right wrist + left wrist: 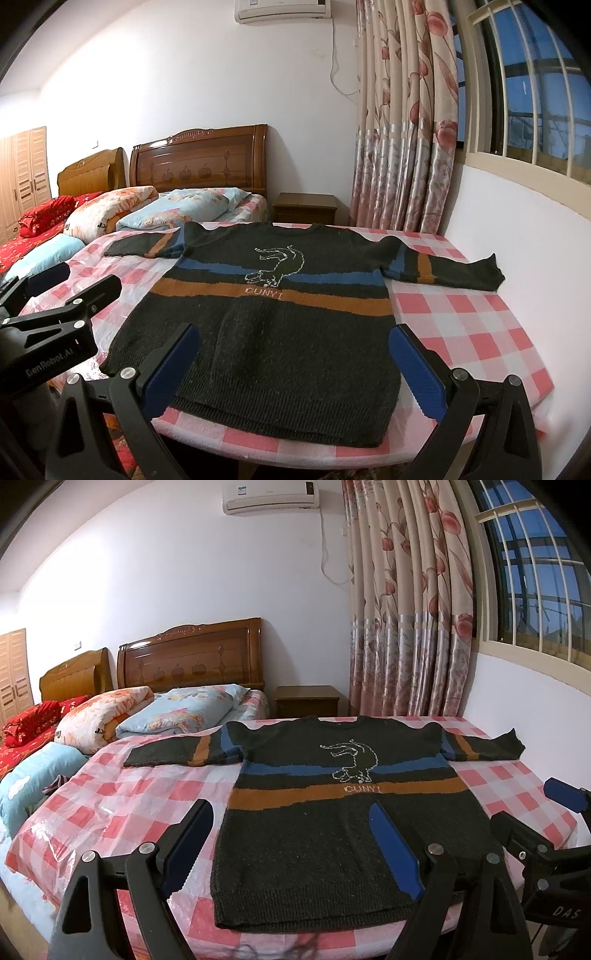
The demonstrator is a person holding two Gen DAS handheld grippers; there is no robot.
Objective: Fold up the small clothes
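1. Sweater [314, 830]: dark charcoal knit, blue and orange bands across chest and sleeves, white outlined animal.
2. Tablecloth [147, 794]: pink-and-white check.
3. Curtain [406, 609]: beige with pink tulips.
4. Headboard [192, 657]: brown wood.
5. Quilt [29, 720]: red.
6. Gripper pads [417, 373]: blue.

Air conditioner [282, 8] top cropped

Both wrist cams low at the table's near edge, facing the far wall.
Left cam sits left of the sweater [332, 805], right cam right; both share sweater, table [461, 325], beds, curtain.
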